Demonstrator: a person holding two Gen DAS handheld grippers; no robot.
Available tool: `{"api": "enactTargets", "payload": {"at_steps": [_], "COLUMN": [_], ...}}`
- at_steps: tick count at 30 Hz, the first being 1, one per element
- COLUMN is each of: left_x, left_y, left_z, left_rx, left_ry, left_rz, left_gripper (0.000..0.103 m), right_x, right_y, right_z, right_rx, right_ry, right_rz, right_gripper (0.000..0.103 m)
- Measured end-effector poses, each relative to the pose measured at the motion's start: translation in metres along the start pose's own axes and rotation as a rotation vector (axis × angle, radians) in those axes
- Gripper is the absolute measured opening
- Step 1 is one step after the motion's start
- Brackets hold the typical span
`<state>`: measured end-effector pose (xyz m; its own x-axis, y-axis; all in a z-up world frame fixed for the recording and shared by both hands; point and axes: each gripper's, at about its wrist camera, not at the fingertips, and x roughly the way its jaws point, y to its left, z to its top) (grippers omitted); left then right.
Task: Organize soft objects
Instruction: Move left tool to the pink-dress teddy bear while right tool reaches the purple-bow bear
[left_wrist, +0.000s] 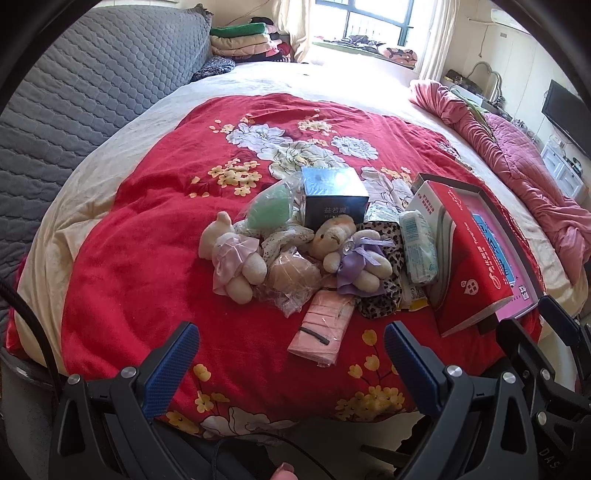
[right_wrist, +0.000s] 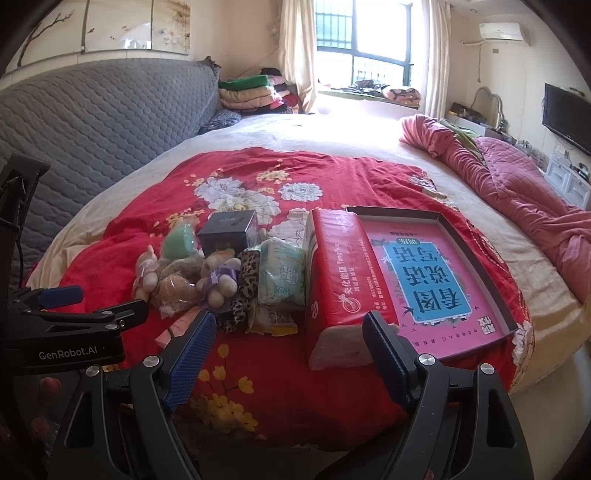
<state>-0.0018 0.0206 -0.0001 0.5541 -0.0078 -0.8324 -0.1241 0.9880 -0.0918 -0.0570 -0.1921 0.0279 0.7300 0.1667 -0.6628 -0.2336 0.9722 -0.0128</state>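
Observation:
A pile of soft things lies on the red flowered blanket (left_wrist: 129, 258): a plush bear in a pink dress (left_wrist: 232, 254), a plush bear in a purple dress (left_wrist: 351, 254), a bagged green sponge (left_wrist: 267, 208), a bagged tan sponge (left_wrist: 293, 275), a pink packet (left_wrist: 321, 328), a leopard-print cloth (left_wrist: 384, 291) and a tissue pack (left_wrist: 419, 247). A red tissue package (right_wrist: 332, 280) leans against a pink box lid (right_wrist: 428, 277). My left gripper (left_wrist: 291, 347) is open and empty, near the pink packet. My right gripper (right_wrist: 290, 336) is open and empty, before the red package.
A dark box (left_wrist: 334, 199) stands behind the pile. A grey quilted headboard (left_wrist: 74, 103) is at the left. A pink quilt (left_wrist: 517, 162) is bunched at the right. Folded blankets (right_wrist: 251, 92) are stacked by the window. The left gripper shows in the right wrist view (right_wrist: 66, 317).

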Motion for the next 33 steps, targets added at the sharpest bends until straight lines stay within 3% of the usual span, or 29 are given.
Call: {"api": "enactTargets", "payload": {"at_steps": [16,25,33], "left_x": [0.035,0.06,0.089], "left_y": [0.075,0.086,0.095], "left_z": [0.011,0.03,0.04], "left_rx": [-0.189,-0.247,-0.295], "left_ry": [0.047,0.062,0.095], "left_rz": [-0.03,-0.049,-0.095], "left_gripper": [0.101,0.1,0.09], "right_x": [0.031,0.053,0.073], "right_y": [0.023,0.023,0.028], "right_z": [0.007,0.013,0.028], "right_rx": [-0.092,-0.105,-0.105], "right_ry": [-0.001,0.029,0.032], "right_rz": [0.029,0.042,0.065], "right_gripper": [0.083,0.083,0.083]}}
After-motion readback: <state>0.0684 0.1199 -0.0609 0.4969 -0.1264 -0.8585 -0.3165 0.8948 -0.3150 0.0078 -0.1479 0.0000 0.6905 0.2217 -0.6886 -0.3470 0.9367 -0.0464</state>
